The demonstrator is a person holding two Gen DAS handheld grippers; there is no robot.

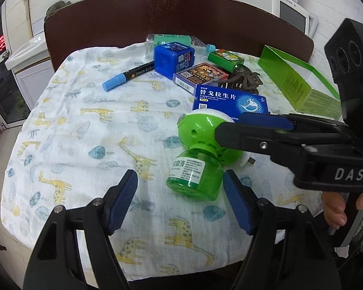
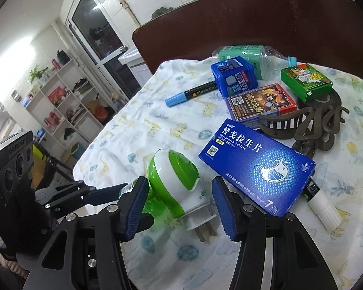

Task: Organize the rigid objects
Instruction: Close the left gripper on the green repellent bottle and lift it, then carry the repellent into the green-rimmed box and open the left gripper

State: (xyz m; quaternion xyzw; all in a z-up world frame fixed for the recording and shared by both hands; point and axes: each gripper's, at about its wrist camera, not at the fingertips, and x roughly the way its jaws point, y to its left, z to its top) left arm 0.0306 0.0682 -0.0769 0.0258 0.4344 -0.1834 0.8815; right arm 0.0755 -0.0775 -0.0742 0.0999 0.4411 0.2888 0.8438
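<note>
Tongs, left (image 1: pixel 180 194): we hold them wide apart, low over the cloth, with nothing between them. The green bottle end of the plug-in sits just past the right tip.
Tongs, right (image 2: pixel 179 203): we hold these wide apart too, one blue pad on each side of the plug-in. We cannot tell if the pads touch it.
Plug-in (image 1: pixel 200 149): green and white, lying on its side on the cloth, near the front. Its metal prongs point at the right tongs.
Blue pill box (image 2: pixel 256 166): flat on the cloth, just beside the plug-in.
White tube (image 2: pixel 323 205): it pokes out from under the pill box.
Brown hair clip (image 2: pixel 309 125): behind the pill box.
Card box (image 2: pixel 261 104): next to the clip.
Small green box (image 2: pixel 306 81): it rests partly on the clip.
Blue cube (image 2: pixel 234 76): at the back, with the pen (image 2: pixel 191 94) beside it.
Bottle (image 2: pixel 251 56): lying down at the very back.
Surface (image 1: pixel 157 12): dark brown, covered by a giraffe cloth (image 1: pixel 84 125).
</note>
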